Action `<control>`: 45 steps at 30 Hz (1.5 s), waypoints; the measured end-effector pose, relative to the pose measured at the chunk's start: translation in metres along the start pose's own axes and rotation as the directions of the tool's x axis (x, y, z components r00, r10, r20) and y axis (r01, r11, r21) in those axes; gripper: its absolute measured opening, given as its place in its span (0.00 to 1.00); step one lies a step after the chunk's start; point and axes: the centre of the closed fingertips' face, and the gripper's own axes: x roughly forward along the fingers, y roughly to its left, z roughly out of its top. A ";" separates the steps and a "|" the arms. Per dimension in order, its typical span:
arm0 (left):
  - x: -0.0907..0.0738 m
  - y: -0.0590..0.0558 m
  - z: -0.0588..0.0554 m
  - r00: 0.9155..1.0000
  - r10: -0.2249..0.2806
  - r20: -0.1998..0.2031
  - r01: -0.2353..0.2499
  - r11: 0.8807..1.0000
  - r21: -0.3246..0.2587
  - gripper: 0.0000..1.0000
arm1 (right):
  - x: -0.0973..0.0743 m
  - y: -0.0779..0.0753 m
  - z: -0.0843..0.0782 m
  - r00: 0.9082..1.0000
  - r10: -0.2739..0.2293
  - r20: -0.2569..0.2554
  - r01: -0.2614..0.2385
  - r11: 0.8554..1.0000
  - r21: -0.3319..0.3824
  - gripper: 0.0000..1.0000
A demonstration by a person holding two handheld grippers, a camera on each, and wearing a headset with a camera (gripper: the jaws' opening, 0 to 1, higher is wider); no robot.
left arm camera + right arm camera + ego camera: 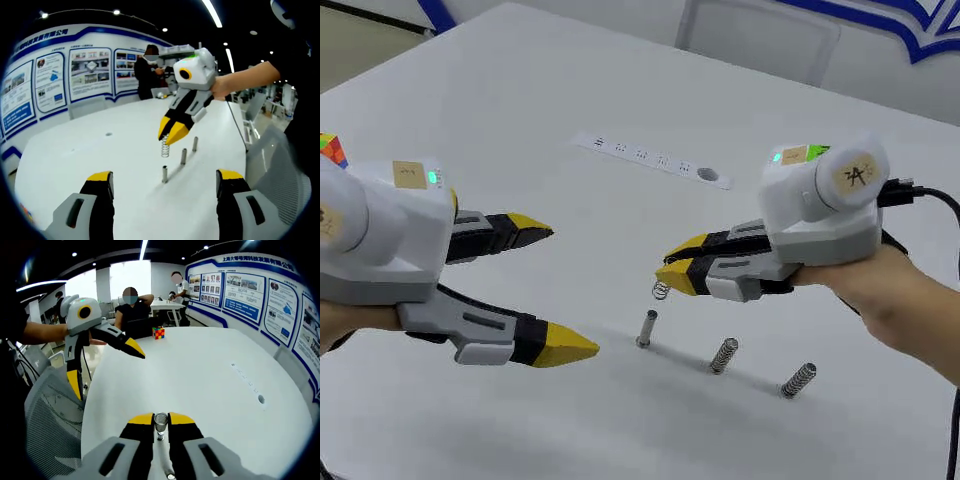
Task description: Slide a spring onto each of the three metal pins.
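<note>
Three short metal pins stand in a row on the white table (520, 110). The left pin (646, 328) is bare; the middle pin (723, 355) and the right pin (799, 380) each carry a spring. My right gripper (667, 272) is shut on a small spring (661, 290), which hangs just above and slightly left of the bare pin. In the right gripper view the spring (160, 421) sits upright between the yellow fingertips. My left gripper (560, 290) is open with nothing in it, to the left of the pins. In the left gripper view the bare pin (164, 173) is nearest, under the held spring (164, 147).
A white power strip (645, 157) lies on the table behind the pins. A coloured cube (158, 332) sits near the table's far left edge. A chair (760, 35) stands beyond the table, and people sit or stand at a desk further off.
</note>
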 end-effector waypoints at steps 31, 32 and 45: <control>-0.011 0.009 -0.007 0.998 0.045 0.037 -0.041 0.994 -0.099 0.98 | 0.034 0.001 -0.042 0.994 0.018 -0.111 -0.015 1.000 0.025 0.11; -0.012 0.011 -0.008 0.998 0.049 0.033 -0.046 0.994 -0.097 0.98 | 0.035 0.002 -0.043 0.993 0.020 -0.112 -0.017 0.999 0.027 0.11; -0.018 0.013 -0.018 0.998 0.057 0.002 -0.057 0.994 -0.097 0.97 | 0.049 0.005 -0.058 0.989 0.011 -0.149 -0.010 1.000 0.005 0.11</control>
